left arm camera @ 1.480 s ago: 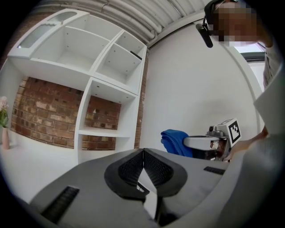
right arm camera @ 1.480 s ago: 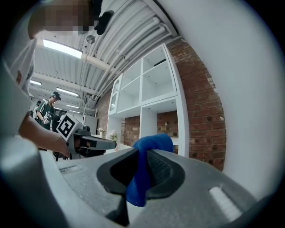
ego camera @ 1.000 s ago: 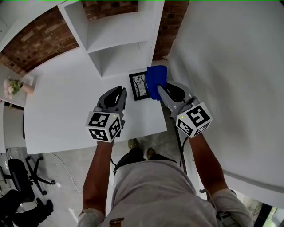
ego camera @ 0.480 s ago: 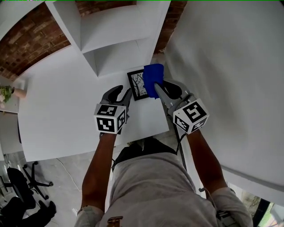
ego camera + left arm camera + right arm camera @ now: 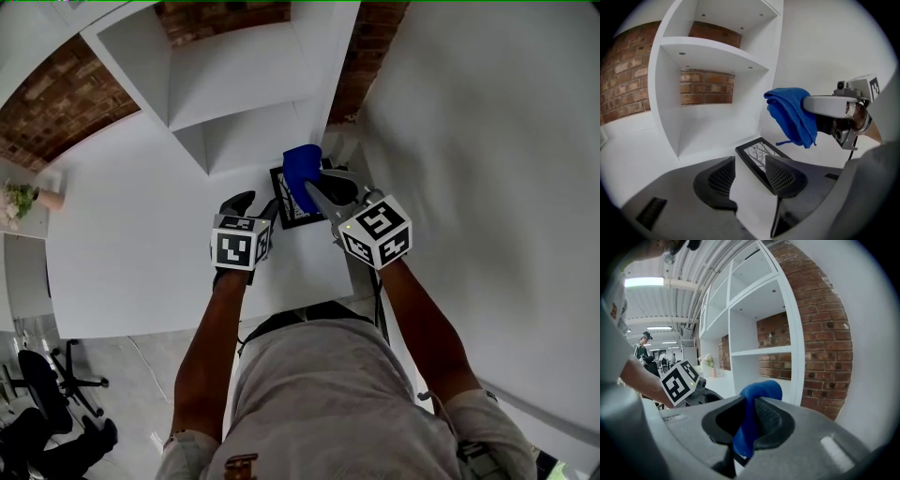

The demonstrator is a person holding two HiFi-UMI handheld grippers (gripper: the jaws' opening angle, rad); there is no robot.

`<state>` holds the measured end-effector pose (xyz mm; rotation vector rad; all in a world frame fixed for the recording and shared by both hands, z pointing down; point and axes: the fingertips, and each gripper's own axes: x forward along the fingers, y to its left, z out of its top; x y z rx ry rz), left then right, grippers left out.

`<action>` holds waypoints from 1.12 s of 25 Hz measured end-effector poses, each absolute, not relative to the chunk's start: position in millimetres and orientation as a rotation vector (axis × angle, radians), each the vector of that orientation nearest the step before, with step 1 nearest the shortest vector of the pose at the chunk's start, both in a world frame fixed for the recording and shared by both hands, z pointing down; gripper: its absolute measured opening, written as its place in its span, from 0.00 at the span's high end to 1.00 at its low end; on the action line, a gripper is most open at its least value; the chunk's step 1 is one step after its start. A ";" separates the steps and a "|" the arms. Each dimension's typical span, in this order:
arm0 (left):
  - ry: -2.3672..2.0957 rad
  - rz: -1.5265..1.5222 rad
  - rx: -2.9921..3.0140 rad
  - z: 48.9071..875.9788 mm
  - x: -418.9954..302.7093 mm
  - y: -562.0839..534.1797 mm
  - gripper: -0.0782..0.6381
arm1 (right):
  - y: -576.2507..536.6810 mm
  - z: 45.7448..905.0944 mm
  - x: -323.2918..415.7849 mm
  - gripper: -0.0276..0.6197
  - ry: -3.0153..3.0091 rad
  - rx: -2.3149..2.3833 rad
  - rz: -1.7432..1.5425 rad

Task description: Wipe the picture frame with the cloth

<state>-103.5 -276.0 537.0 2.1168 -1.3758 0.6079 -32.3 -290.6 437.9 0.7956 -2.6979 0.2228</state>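
A black picture frame (image 5: 292, 208) (image 5: 761, 157) with a tree drawing lies flat on the white table, at its right front part. My left gripper (image 5: 255, 203) (image 5: 749, 176) hovers just short of the frame's near edge, its jaws opening, with only bare table between them. My right gripper (image 5: 314, 187) (image 5: 749, 420) is shut on a folded blue cloth (image 5: 301, 175) (image 5: 791, 114) (image 5: 752, 420). The cloth hangs in the air above the frame's right side, apart from the glass.
A white shelf unit (image 5: 234, 89) (image 5: 708, 79) stands right behind the frame, against a brick wall (image 5: 56, 98). A white wall (image 5: 487, 169) closes the right side. A small flower vase (image 5: 33, 199) sits at the table's far left. An office chair (image 5: 52, 389) stands on the floor.
Both grippers have come down and forward toward the frame. The left jaws have spread apart. The cloth has moved left, over the frame.
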 end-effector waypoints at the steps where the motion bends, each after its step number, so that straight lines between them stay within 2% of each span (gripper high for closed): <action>1: -1.369 0.634 2.106 541.2 -102.5 -278.6 0.62 | -293.6 443.1 -34.7 0.89 -2.685 0.778 0.237; 12: -1.308 0.830 2.035 579.3 -99.3 -297.2 0.59 | -319.2 493.2 -66.5 0.89 -2.538 0.577 0.402; 28: -1.298 0.876 2.004 597.3 -103.6 -300.7 0.58 | -340.2 565.8 -87.6 0.89 -2.304 0.541 0.502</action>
